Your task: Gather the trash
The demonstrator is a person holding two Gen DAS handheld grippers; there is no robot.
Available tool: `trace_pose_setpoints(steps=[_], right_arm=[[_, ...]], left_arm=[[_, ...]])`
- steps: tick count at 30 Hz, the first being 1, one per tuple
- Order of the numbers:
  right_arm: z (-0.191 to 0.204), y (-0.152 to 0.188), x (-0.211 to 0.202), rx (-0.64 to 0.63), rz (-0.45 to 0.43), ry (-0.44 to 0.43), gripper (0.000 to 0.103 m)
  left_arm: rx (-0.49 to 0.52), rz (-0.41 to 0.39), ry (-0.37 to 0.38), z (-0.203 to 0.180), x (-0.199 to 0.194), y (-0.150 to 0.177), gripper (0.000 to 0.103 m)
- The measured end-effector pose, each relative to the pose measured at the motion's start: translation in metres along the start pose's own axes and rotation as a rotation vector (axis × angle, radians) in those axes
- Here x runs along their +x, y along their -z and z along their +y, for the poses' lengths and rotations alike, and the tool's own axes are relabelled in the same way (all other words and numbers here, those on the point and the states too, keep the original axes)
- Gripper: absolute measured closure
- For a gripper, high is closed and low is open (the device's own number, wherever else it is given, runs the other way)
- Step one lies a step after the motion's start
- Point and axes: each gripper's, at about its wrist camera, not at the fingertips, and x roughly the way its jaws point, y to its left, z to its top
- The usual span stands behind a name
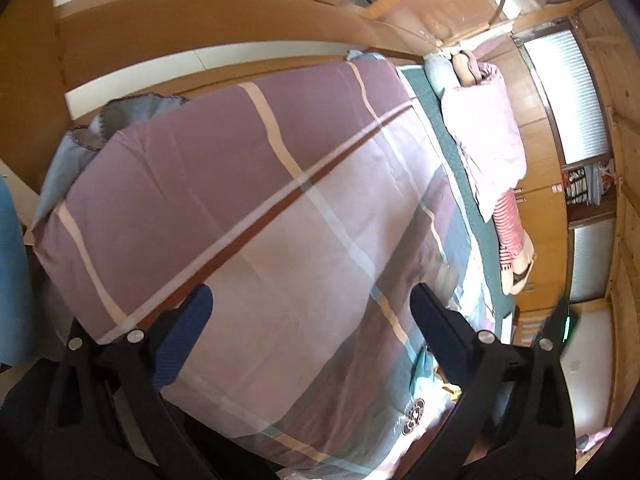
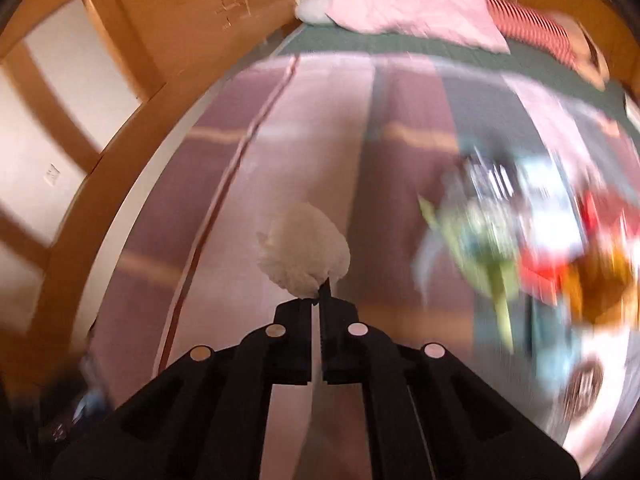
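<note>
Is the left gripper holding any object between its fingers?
No, the left gripper is open, showing only the plaid purple quilt between its blue-padded fingers.

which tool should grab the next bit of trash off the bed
Left. The left tool is open and empty over the quilt, while the right tool is shut on a crumpled white tissue. The blurred wrapper pile remains on the bed.

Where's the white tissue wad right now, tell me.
In the right wrist view the white tissue wad sits centre frame, pinched in the shut right gripper above the plaid quilt, left of the blurred colourful wrappers.
</note>
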Motion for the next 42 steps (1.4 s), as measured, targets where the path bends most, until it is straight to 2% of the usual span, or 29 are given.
trace_pose_setpoints(steps=[3, 5, 6, 7, 8, 9, 10, 12, 14, 15, 16, 18, 19, 21, 23, 25, 27, 28, 29, 30, 33, 36, 38, 42], right_arm=[[-0.012, 0.04, 0.003, 0.103, 0.082, -0.021, 0.099], [-0.021, 0.055, 0.012, 0.152, 0.149, -0.036, 0.098], [-0.026, 0.059, 0.012, 0.191, 0.17, -0.061, 0.095], [-0.034, 0.062, 0.002, 0.238, 0.152, -0.102, 0.08], [-0.044, 0.062, -0.011, 0.277, 0.09, -0.119, 0.058], [-0.054, 0.062, -0.023, 0.317, 0.019, -0.117, 0.048], [-0.076, 0.064, -0.05, 0.412, -0.13, -0.067, 0.04], [-0.106, 0.07, -0.081, 0.544, -0.298, 0.036, 0.04], [-0.136, 0.075, -0.095, 0.627, -0.378, 0.129, 0.04], [-0.151, 0.075, -0.092, 0.65, -0.376, 0.179, 0.04], [-0.158, 0.076, -0.087, 0.665, -0.362, 0.192, 0.04], [-0.171, 0.072, -0.07, 0.687, -0.308, 0.166, 0.04], [-0.172, 0.067, -0.057, 0.67, -0.266, 0.153, 0.04], [-0.167, 0.056, -0.035, 0.611, -0.203, 0.181, 0.04], [-0.158, 0.046, -0.011, 0.525, -0.139, 0.237, 0.04], [-0.152, 0.043, 0.004, 0.466, -0.119, 0.322, 0.041], [-0.145, 0.044, 0.007, 0.434, -0.13, 0.39, 0.06], [-0.141, 0.045, 0.007, 0.424, -0.134, 0.406, 0.074], [-0.138, 0.046, 0.006, 0.426, -0.135, 0.389, 0.085], [-0.136, 0.048, 0.002, 0.445, -0.135, 0.354, 0.088], [-0.131, 0.058, -0.013, 0.503, -0.136, 0.279, 0.091], [-0.125, 0.076, -0.037, 0.59, -0.14, 0.151, 0.091], [-0.107, 0.081, -0.049, 0.573, -0.155, 0.09, 0.091], [-0.059, 0.093, -0.06, 0.419, -0.167, 0.108, 0.091]], left_arm=[[0.054, 0.036, 0.005, -0.009, 0.007, 0.005, 0.005], [0.086, 0.053, 0.005, -0.014, 0.011, 0.008, 0.005], [0.105, 0.061, -0.003, -0.017, 0.013, 0.01, 0.005], [0.112, 0.066, -0.007, -0.018, 0.014, 0.011, 0.005], [0.116, 0.071, -0.008, -0.019, 0.015, 0.012, 0.005], [0.121, 0.076, -0.008, -0.019, 0.016, 0.013, 0.005], [0.125, 0.08, -0.011, -0.019, 0.017, 0.014, 0.005], [0.127, 0.087, -0.012, -0.019, 0.018, 0.015, 0.005], [0.131, 0.1, -0.003, -0.02, 0.019, 0.016, 0.005], [0.134, 0.105, 0.001, -0.021, 0.019, 0.017, 0.005], [0.135, 0.107, 0.004, -0.022, 0.019, 0.016, 0.005], [0.137, 0.108, 0.012, -0.025, 0.019, 0.016, 0.005], [0.137, 0.106, 0.013, -0.026, 0.019, 0.017, 0.005], [0.142, 0.108, 0.012, -0.028, 0.02, 0.019, 0.005], [0.153, 0.118, 0.007, -0.03, 0.023, 0.022, 0.005], [0.173, 0.135, -0.001, -0.033, 0.027, 0.026, 0.005], [0.192, 0.144, -0.008, -0.035, 0.03, 0.029, 0.005], [0.201, 0.148, -0.01, -0.037, 0.031, 0.03, 0.005], [0.205, 0.149, -0.009, -0.037, 0.031, 0.031, 0.005], [0.208, 0.148, -0.007, -0.037, 0.031, 0.031, 0.005], [0.204, 0.131, -0.006, -0.038, 0.028, 0.03, 0.005], [0.204, 0.125, -0.009, -0.038, 0.027, 0.031, 0.005], [0.206, 0.128, -0.012, -0.038, 0.027, 0.031, 0.005], [0.203, 0.132, -0.016, -0.038, 0.029, 0.031, 0.005]])
